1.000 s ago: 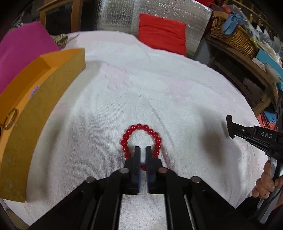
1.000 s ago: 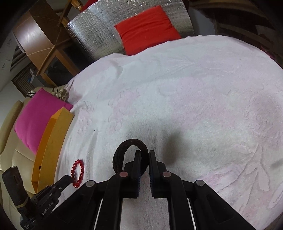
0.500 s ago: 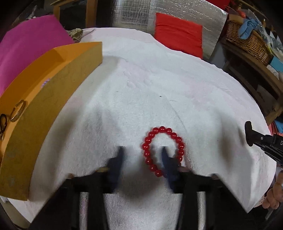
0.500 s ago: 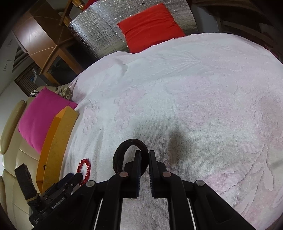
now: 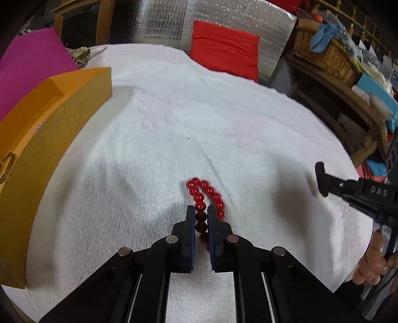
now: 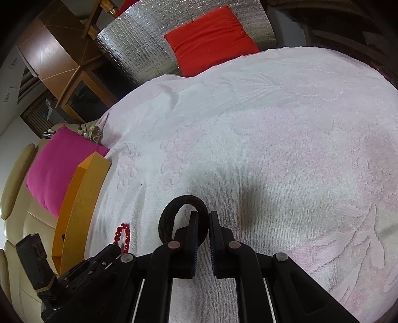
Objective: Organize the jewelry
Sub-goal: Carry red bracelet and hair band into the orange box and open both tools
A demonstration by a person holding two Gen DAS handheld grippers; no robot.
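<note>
The red bead bracelet sits just below the middle of the left wrist view, its near strand running straight down between the two blue-faced fingers of the left gripper. The jaws have just been closing and now pinch that strand; the free end of the loop is drawn into a narrow tongue pointing toward the upper left of the frame, and the glossy round beads catch small highlights. In the right wrist view the same bracelet shows as a short red curve at the lower left, beside the left tool's black body.

The dark bangle, a thick matte ring, stands low in the centre of the right wrist view. Its right side passes between the fingers of the right gripper, which are pressed together on it, while the rest of the ring arcs up and left of them.

Both tools point steeply down at the white towel, a nubby terry cloth with a raised leaf and flower pattern. At the right edge of the left wrist view, bare fingers of a hand wrap the right tool's grip.

An orange box with plain flat walls lies along the left edge of the towel, with a gold-coloured ring inside it. Beyond it rests a pink cushion, and a red cushion leans on a silver quilted sheet.
</note>
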